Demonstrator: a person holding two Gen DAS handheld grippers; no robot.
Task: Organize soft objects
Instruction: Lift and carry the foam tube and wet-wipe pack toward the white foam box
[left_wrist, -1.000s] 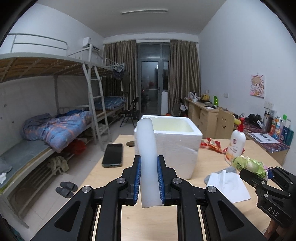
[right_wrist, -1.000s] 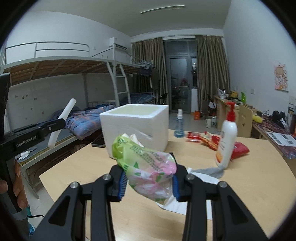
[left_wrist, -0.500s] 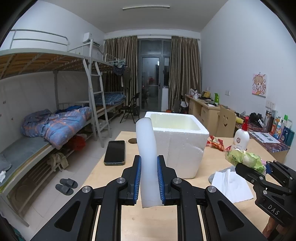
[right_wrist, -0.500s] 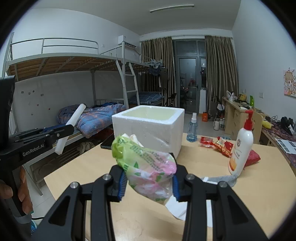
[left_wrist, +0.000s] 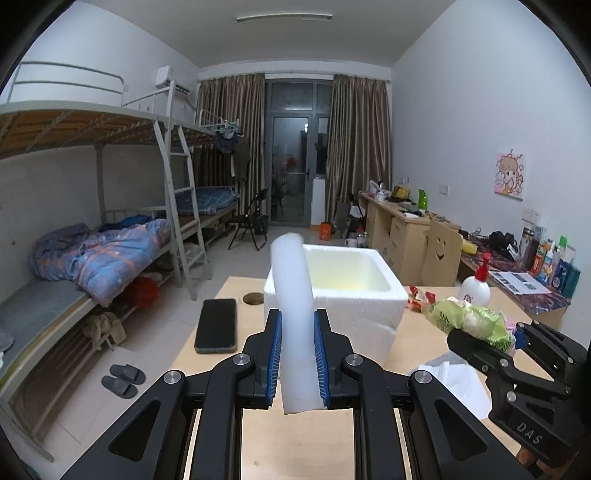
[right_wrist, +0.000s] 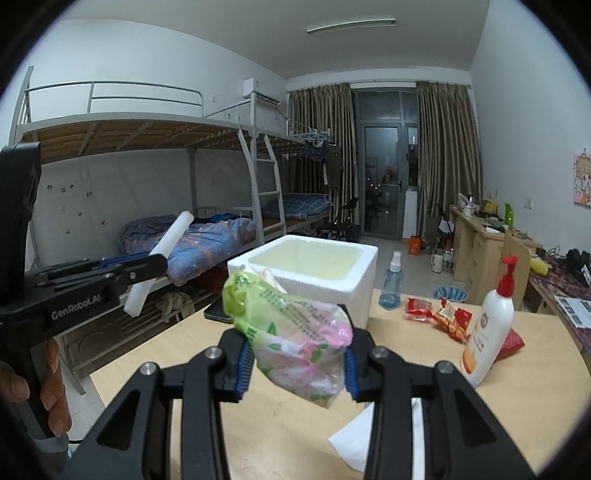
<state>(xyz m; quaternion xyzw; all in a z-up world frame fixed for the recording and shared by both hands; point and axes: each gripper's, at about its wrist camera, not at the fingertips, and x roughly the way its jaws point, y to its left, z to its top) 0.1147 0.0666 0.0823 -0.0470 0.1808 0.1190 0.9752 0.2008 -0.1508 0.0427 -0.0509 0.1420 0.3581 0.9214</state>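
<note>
My left gripper (left_wrist: 297, 356) is shut on a white foam strip (left_wrist: 293, 295), held upright above the wooden table, just before the open white foam box (left_wrist: 354, 295). The strip also shows in the right wrist view (right_wrist: 162, 254), left of the box (right_wrist: 325, 280). My right gripper (right_wrist: 295, 360) is shut on a green and pink plastic tissue pack (right_wrist: 291, 332), held above the table on the near side of the box. The right gripper and pack show in the left wrist view (left_wrist: 476, 325) at the right.
A black phone (left_wrist: 216, 325) lies left of the box. A lotion pump bottle (right_wrist: 487, 325), red snack packets (right_wrist: 443, 317), a small spray bottle (right_wrist: 391, 284) and white tissue paper (left_wrist: 458, 384) are on the table at the right. Bunk beds stand off the table's left edge.
Both grippers have risen with their loads, so the box's inside now shows from above. The grips have not changed.
</note>
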